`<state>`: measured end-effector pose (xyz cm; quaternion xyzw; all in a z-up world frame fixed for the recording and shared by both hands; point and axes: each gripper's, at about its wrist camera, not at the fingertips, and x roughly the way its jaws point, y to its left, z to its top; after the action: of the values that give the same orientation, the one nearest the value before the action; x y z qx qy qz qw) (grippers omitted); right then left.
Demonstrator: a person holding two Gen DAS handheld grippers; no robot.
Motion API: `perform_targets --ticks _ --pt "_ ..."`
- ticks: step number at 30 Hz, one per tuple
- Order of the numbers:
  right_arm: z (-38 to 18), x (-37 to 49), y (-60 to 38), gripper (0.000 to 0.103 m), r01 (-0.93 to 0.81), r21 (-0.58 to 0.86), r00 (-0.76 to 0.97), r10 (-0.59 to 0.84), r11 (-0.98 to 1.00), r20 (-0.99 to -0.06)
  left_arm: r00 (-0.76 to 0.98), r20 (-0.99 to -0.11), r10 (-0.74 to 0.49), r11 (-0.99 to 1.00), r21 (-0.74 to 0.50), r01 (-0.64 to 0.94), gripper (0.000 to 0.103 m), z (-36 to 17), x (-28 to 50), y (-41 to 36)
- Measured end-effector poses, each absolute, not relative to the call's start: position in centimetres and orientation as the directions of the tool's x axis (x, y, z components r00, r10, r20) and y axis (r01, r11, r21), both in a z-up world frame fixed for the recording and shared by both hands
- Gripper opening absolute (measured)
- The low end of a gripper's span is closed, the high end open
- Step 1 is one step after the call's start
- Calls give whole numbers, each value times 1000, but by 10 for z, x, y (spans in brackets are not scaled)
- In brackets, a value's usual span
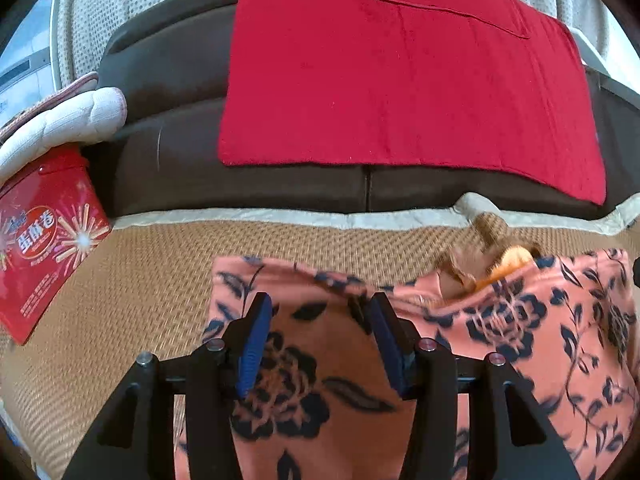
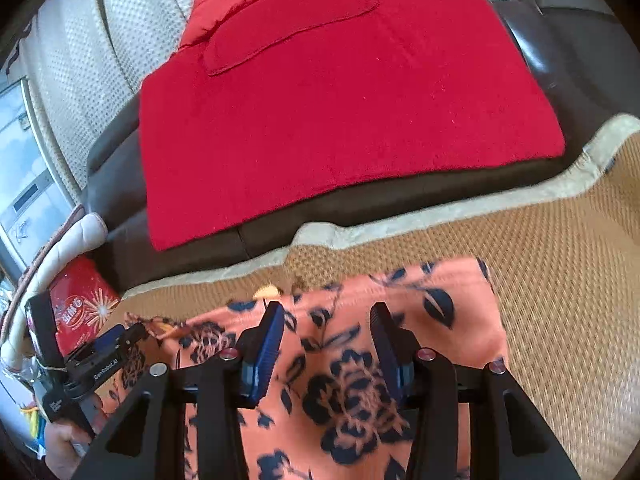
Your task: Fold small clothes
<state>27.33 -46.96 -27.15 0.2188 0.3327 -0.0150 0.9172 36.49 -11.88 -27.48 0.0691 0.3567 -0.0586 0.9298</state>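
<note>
Both grippers, left (image 1: 318, 308) and right (image 2: 328, 318), hang with jaws spread wide, gripping nothing, above the floral garment (image 1: 500, 344) spread on the woven mat (image 1: 152, 272). Left of it stands a closed red tin (image 1: 48, 236), contents hidden.

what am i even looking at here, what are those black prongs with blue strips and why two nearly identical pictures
The black prongs are two hand-held claws, one in each of a person's hands; there is no robot. Each carries a wide-angle camera looking forward along its fingers, hence two similar pictures. One view is from the left claw, the other from the right claw, where the left one also shows at the lower left. Both are open above an orange flowered garment and hold nothing. It lies on a woven straw mat. Beyond are a red cloth on a dark cushion and a red tin at the left.
</note>
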Motion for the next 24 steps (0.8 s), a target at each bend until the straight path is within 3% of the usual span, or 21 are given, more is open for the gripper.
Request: perform_targets --ticks 5,14,17,24 --pt "-272 255 -470 48 188 402 763 124 896 -635 744 -667 -27 974 151 171 54 -271 337 -116" --pt "-277 215 -467 48 194 455 735 178 869 -654 649 -758 66 982 166 94 57 -296 312 -103" --pt "-281 222 -461 48 176 449 719 197 876 -666 557 -824 102 982 172 75 57 -321 318 -102" --pt "-289 279 -450 48 173 412 707 178 895 -684 588 -798 130 977 203 59 57 -320 333 -100"
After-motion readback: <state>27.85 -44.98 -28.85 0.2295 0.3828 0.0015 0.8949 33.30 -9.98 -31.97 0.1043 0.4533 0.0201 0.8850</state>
